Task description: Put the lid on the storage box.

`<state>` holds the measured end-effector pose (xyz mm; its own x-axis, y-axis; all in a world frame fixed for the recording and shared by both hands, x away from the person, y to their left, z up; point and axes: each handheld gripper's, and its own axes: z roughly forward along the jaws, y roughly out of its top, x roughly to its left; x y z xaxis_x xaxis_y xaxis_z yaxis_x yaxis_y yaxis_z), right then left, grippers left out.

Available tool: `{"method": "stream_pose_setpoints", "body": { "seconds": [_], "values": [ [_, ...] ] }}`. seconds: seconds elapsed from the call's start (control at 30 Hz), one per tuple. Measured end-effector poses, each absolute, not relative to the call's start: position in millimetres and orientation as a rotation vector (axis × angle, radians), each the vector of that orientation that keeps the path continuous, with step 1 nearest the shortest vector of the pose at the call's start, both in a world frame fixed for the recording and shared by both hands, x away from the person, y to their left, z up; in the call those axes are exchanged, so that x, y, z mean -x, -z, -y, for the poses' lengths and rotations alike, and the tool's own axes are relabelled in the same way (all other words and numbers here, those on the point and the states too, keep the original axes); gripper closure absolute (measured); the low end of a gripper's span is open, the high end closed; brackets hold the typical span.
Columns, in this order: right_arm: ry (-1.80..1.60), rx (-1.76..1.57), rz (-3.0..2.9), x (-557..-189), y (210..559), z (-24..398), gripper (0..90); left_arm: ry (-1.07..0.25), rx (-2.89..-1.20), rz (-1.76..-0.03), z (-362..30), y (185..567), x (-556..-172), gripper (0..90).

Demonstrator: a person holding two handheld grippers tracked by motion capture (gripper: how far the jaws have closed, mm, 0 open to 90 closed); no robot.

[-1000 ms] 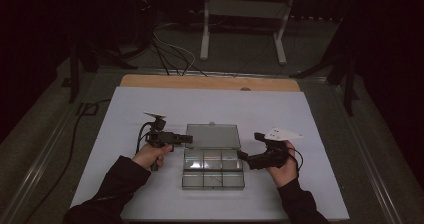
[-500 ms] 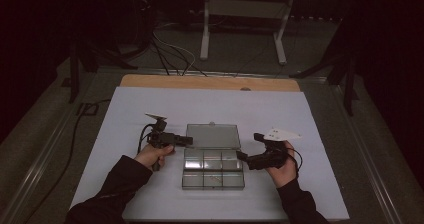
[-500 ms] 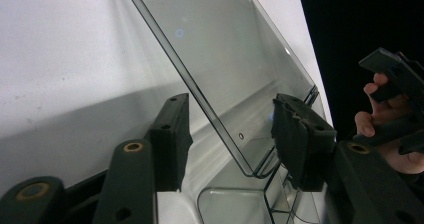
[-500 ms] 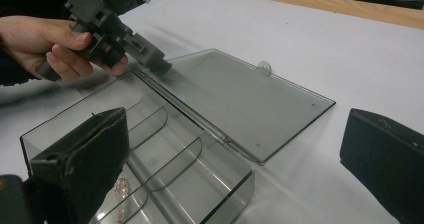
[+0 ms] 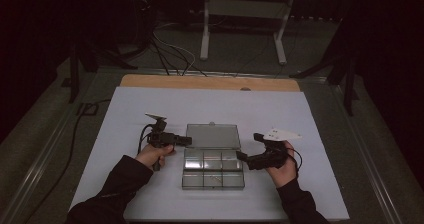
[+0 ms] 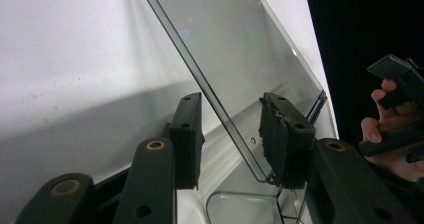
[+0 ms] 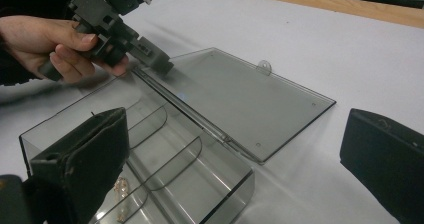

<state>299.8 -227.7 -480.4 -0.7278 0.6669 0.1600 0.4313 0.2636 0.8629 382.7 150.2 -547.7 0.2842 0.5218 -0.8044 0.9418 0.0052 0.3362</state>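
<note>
— Fingers (image 6: 187,134) on the left gripper (image 5: 186,140) are spread apart, one either side of the clear lid (image 5: 212,136), straddling its edge by the hinge corner without clamping it.

— And the right one?

— Right gripper (image 5: 240,156) has its jaws wide apart too, holding nothing, hovering at the right side of the clear compartment box (image 5: 213,169).

— Where's the box sitting?

— Middle of the white table (image 5: 125,114), lid swung fully open and lying flat behind it. One near compartment has a small pale item (image 7: 120,189) in it; too blurred to name.
</note>
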Motion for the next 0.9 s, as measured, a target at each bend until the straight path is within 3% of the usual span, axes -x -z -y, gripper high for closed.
{"method": "stream_pose_setpoints", "body": {
  "seconds": [0.9],
  "values": [
    [-1.452, -1.027, -2.301, -300.1, 480.2, 227.9, 0.0, 0.559, -1.623, -1.328, -151.7, 541.7, -381.0, 75.9]
  ]
}}
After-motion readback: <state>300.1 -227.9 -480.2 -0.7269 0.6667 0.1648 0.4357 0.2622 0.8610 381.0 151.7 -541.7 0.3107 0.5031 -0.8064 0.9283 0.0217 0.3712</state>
